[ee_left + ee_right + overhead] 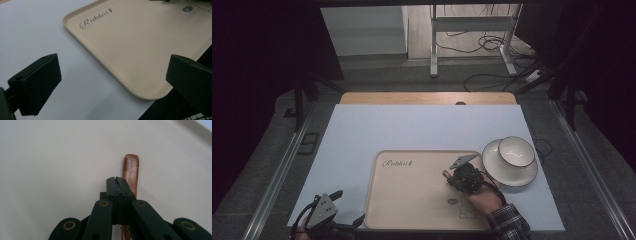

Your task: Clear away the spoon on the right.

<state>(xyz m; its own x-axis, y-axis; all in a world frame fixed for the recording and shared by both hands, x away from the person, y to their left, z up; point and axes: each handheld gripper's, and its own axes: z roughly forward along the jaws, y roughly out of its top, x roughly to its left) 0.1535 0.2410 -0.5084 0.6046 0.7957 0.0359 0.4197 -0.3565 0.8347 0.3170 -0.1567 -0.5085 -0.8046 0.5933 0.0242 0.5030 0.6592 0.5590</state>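
While right tongs (117,180) pinch wooden handle (131,170) over tray (140,50), left tongs (112,82) spread.

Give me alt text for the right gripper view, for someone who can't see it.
The right tongs, jaws pressed shut, reach over a plain beige tray. A slim brown wooden handle pokes out beyond the tips, just to their right; whether the jaws actually clamp it cannot be told. The tray's raised rim crosses the top right corner.
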